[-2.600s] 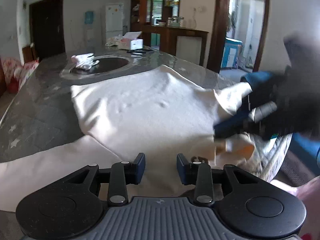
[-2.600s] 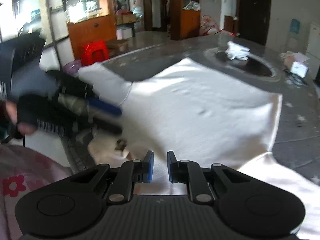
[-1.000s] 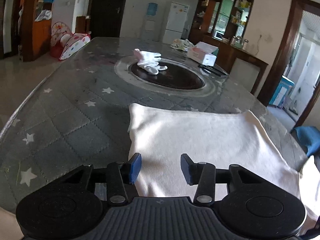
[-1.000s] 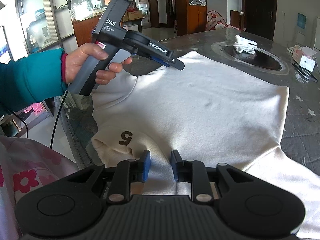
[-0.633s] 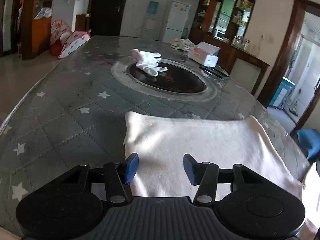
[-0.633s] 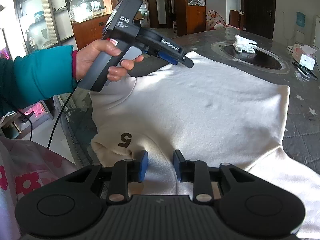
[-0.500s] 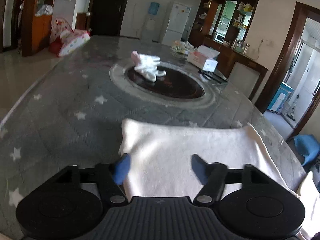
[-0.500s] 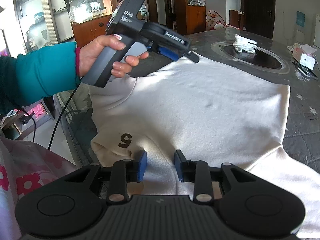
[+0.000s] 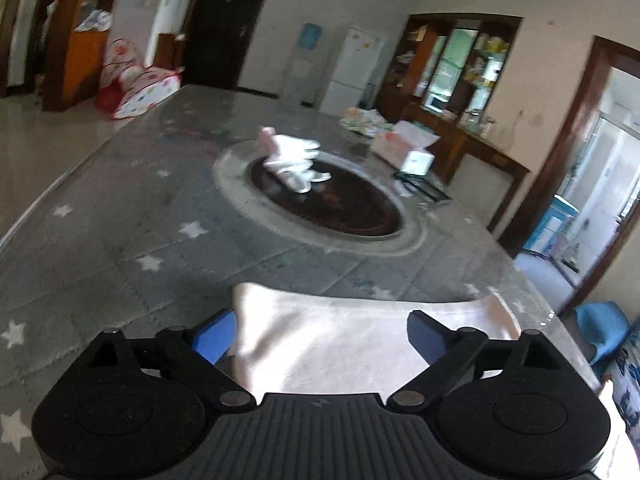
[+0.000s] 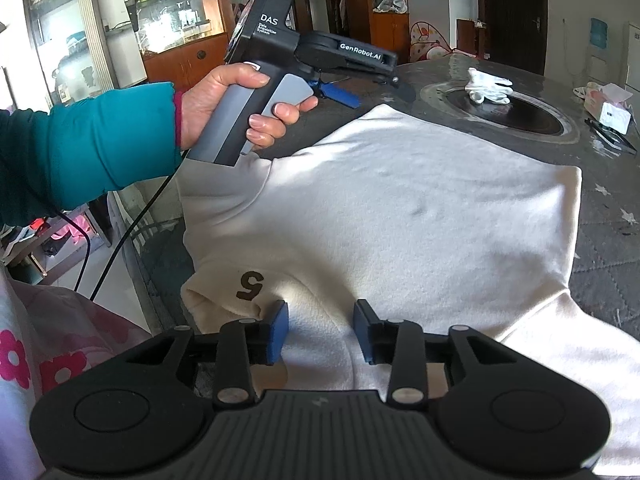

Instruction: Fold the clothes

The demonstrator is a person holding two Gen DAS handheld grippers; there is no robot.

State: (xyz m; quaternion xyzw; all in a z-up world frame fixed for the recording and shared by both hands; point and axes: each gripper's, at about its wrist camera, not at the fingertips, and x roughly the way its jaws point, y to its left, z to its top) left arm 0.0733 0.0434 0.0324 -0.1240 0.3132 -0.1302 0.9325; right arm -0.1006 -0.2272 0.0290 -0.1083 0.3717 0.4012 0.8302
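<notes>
A cream sweatshirt point(image 10: 400, 208) lies flat on the grey star-patterned table point(image 10: 608, 216), with a brown "5" point(image 10: 250, 285) on the folded part near me. My right gripper point(image 10: 320, 330) sits low over that near part. Its jaws are opening, a ridge of cloth lies between the pads, and the pads do not press it. My left gripper point(image 9: 320, 338) hovers over the garment's far edge point(image 9: 360, 340), jaws opening wide, holding nothing. In the right wrist view the left gripper point(image 10: 372, 88) is held above the sweatshirt's far corner by a hand in a teal sleeve point(image 10: 92, 148).
White gloves point(image 9: 294, 160) lie on the dark round inset point(image 9: 352, 208) at the table's middle. A tissue box point(image 9: 404, 148) stands beyond it. The table edge point(image 10: 160, 240) drops off at the left, where a cable point(image 10: 120, 240) hangs. A blue stool point(image 9: 604, 328) stands at the right.
The left gripper's jaws have spread wide, and it has lifted off the sweatshirt towards the garment's far edge. The right gripper has stayed in place, its jaws a little wider.
</notes>
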